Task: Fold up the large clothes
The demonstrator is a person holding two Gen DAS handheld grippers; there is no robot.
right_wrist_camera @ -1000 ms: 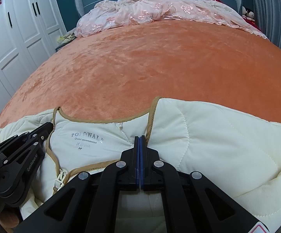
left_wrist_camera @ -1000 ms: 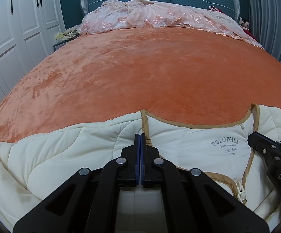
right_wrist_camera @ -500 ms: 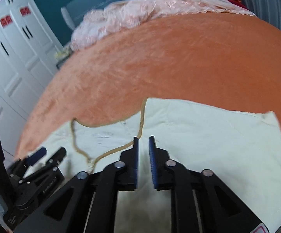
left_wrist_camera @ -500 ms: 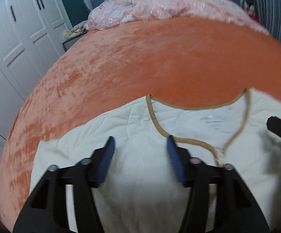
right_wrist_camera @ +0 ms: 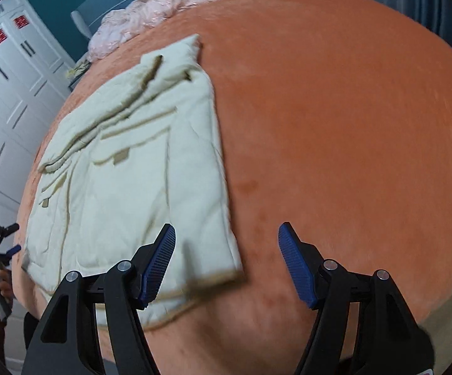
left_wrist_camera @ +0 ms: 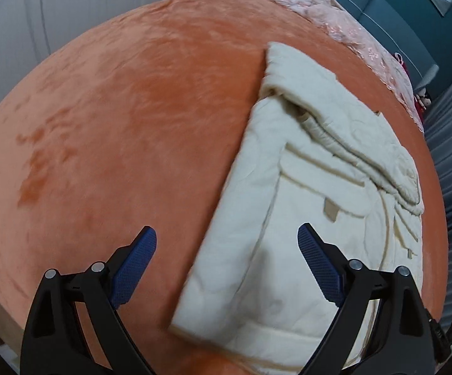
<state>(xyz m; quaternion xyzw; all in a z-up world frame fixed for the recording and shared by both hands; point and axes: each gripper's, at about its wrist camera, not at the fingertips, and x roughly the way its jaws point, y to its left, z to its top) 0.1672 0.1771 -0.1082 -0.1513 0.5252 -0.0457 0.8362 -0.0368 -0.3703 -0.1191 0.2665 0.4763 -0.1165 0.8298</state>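
Orange bedspread (right_wrist_camera: pixel 335 118): wide bare stretch right of cream jacket (right_wrist_camera: pixel 138 162); likewise left of it in the left view. Obstacle at head: heaped pink quilt (left_wrist_camera: pixel 335 15).

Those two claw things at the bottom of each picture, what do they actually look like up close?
Each is a black, angular frame with silver rivets at the joints. The left gripper and right gripper both end in two fingers lined with blue, finely ribbed pads. A red and white sticker shows at the right gripper's lower corner. No cables visible.
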